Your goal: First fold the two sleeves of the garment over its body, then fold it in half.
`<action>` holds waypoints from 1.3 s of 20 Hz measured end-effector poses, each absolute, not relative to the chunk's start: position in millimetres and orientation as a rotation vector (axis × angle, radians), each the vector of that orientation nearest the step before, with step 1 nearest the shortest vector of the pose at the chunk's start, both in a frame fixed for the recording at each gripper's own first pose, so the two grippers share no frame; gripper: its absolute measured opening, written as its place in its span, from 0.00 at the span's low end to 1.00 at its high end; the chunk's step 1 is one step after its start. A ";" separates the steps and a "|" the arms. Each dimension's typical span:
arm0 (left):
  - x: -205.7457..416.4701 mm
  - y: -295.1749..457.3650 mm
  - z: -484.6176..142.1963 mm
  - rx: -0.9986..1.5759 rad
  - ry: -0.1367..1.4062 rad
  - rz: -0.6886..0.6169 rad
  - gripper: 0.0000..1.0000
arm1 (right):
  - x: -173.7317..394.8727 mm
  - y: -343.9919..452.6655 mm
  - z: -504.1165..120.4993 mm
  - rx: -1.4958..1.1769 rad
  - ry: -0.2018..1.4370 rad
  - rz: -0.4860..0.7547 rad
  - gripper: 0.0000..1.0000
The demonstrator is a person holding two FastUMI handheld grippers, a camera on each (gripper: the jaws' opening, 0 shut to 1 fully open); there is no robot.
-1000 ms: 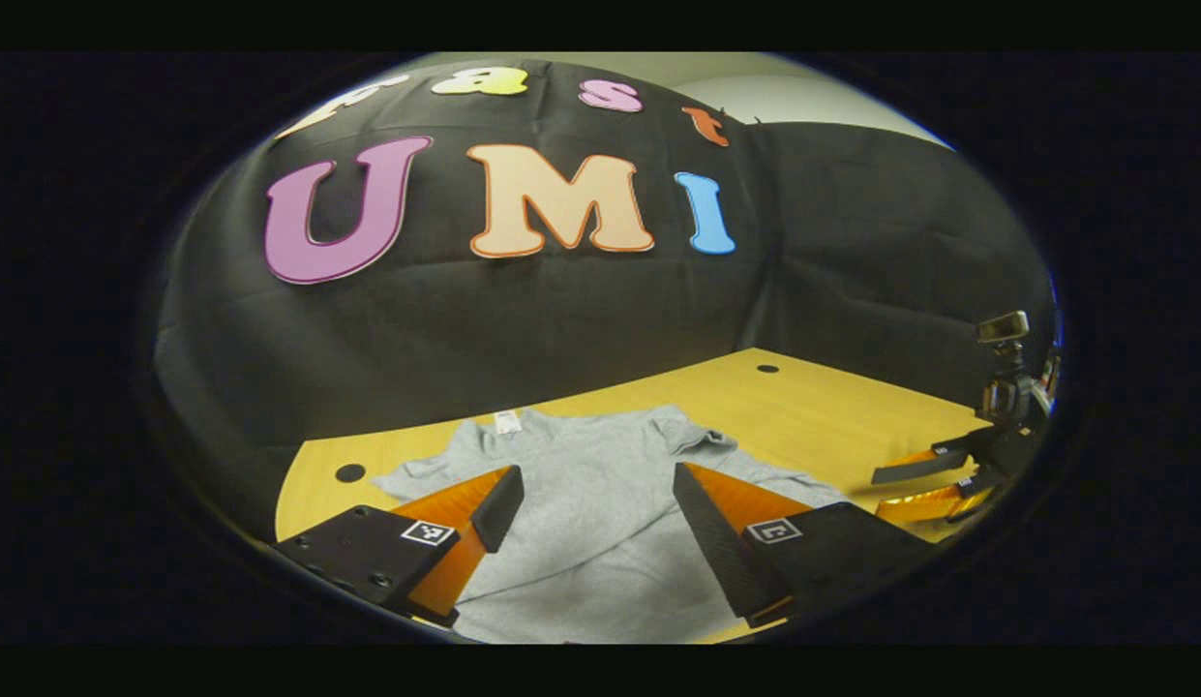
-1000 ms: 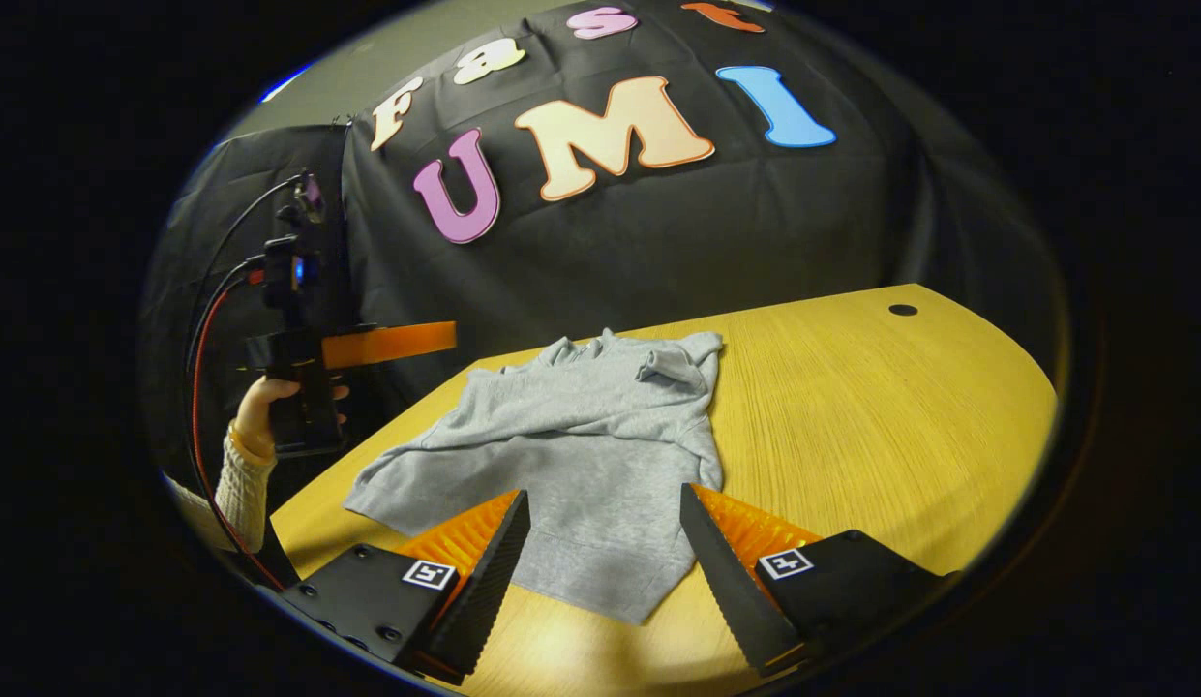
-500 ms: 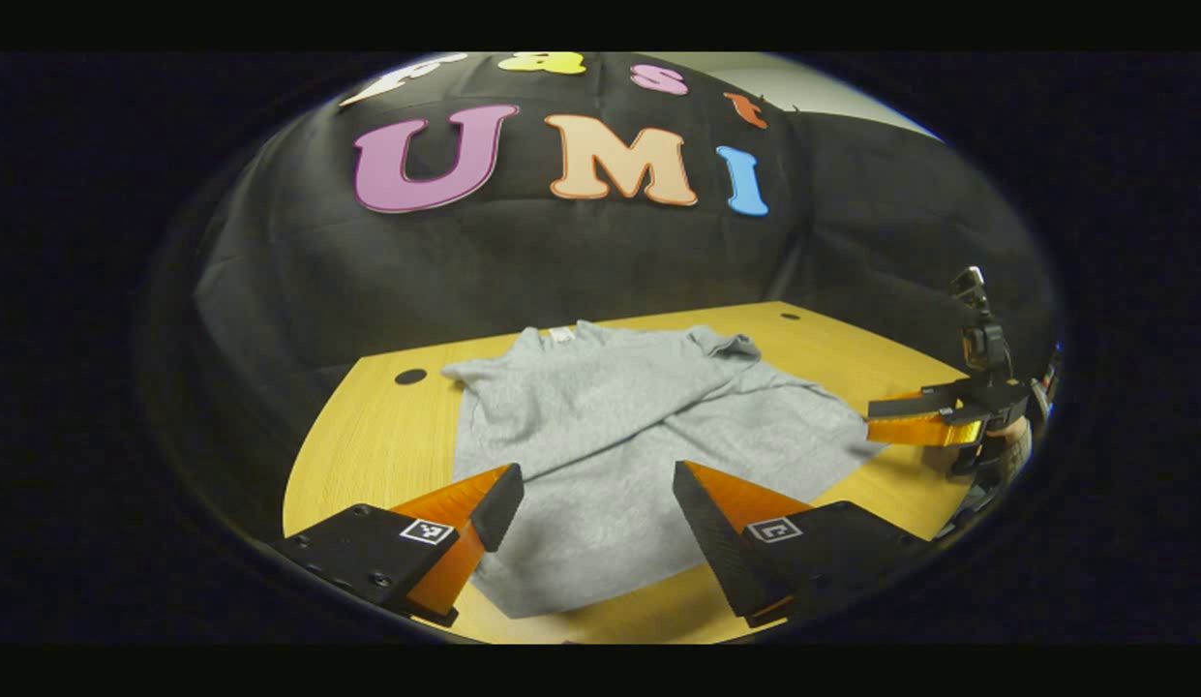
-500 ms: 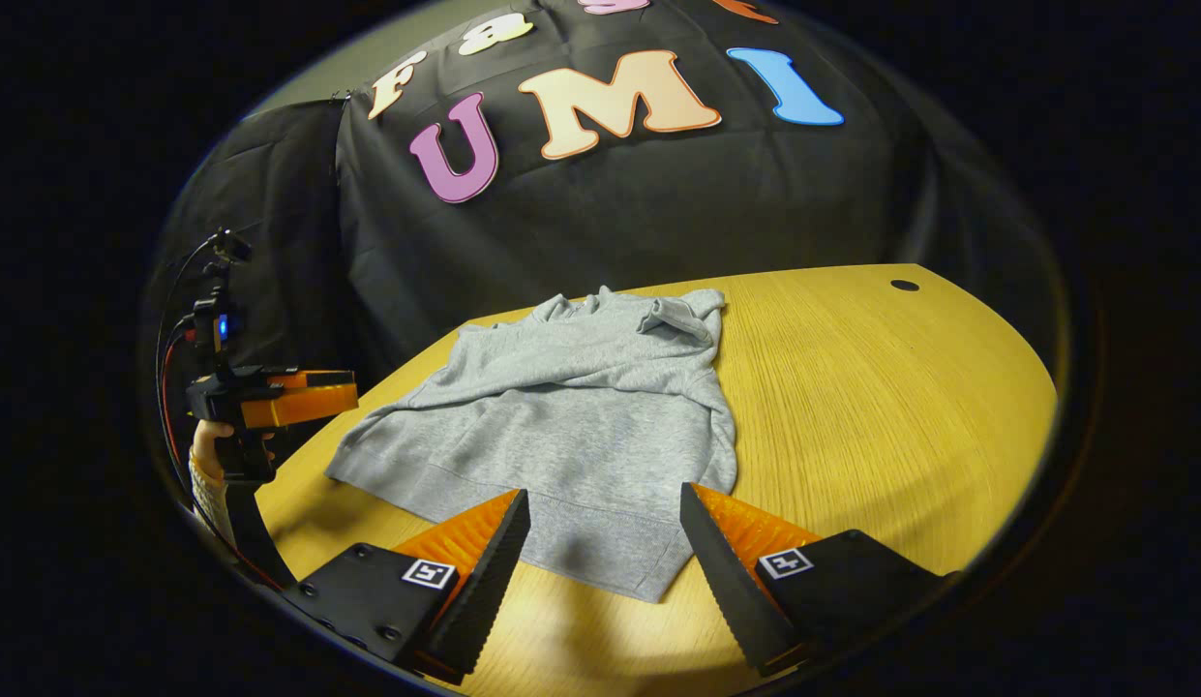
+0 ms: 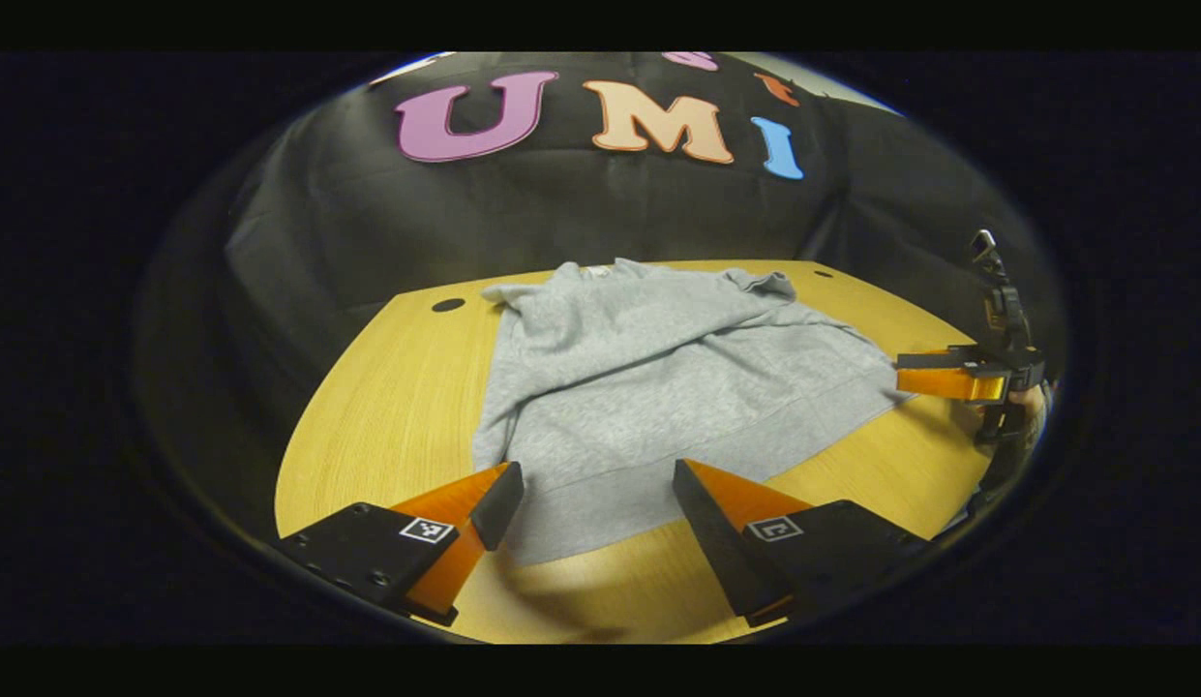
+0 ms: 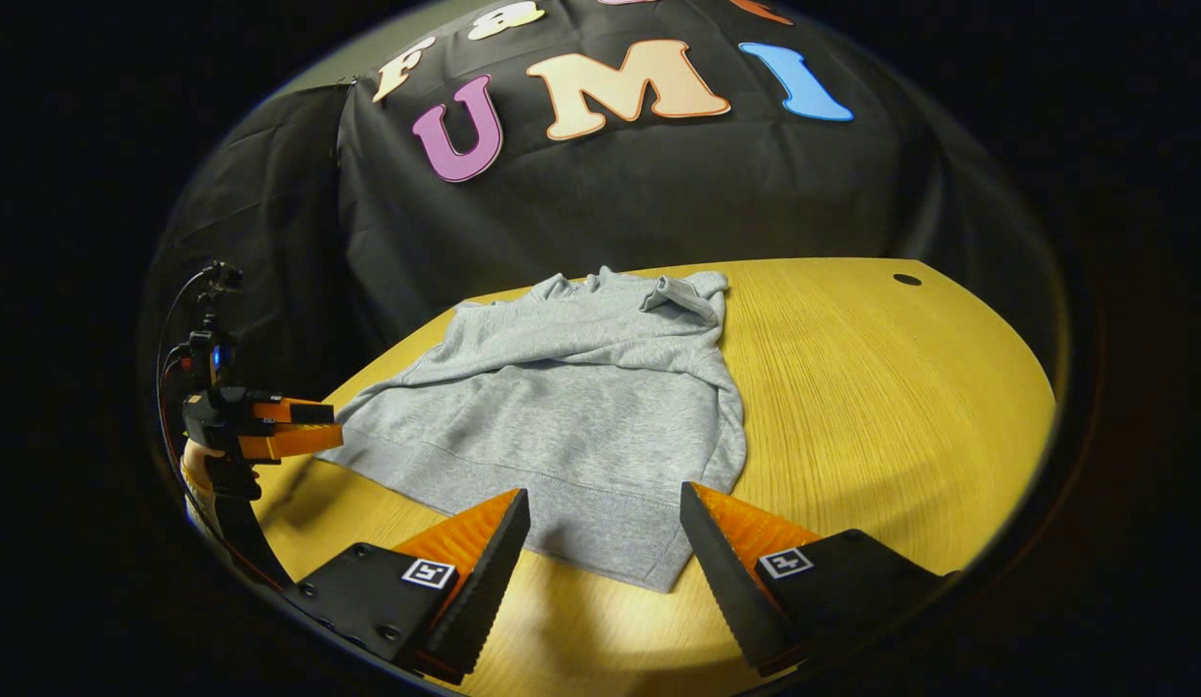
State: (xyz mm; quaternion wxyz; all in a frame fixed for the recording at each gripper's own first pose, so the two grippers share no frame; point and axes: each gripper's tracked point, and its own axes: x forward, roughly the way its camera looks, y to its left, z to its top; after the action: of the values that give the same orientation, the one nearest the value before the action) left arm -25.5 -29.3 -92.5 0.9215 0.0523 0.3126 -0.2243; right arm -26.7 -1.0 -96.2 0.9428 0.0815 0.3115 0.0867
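1. Surface: we noted one wooden table [image 5: 387,407] with a light grain and a rounded edge, carrying two small dark round holes [image 5: 448,305] near its far side. Black cloth wall [image 5: 523,213] hung behind it in both views.
2. Count: one grey garment [image 5: 658,387], two grippers, one table.
3. The garment lay flat on the table with its collar toward the wall and its hem toward us. Both sleeves were folded across the body, one crossing over the chest; the right gripper view [image 6: 581,407] showed the shoulder fabric bunched near the collar.
4. We held the left gripper [image 5: 596,503] just above the near hem, fingers spread wide, gripping nothing; the hem edge showed between them.
5. We held the right gripper [image 6: 604,537] over the near right corner of the hem, fingers likewise spread wide, nothing between the pads.
6. In the left gripper view the right gripper [image 5: 934,373] appeared at the garment's right side, close to the hem corner, with a hand [image 5: 1021,416] behind it.
7. In the right gripper view the left gripper [image 6: 305,426] sat beside the garment's left hem corner.
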 end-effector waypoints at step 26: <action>-35.7 -25.1 -112.5 0.070 0.652 -0.412 0.86 | -33.5 -5.4 -110.8 -0.032 0.717 0.117 0.85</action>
State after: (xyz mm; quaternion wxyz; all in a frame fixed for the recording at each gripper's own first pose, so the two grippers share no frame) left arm -35.7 -25.1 -112.5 0.9260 0.0342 0.3179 -0.2008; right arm -33.5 -5.4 -110.8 0.9346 -0.0155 0.3508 0.0572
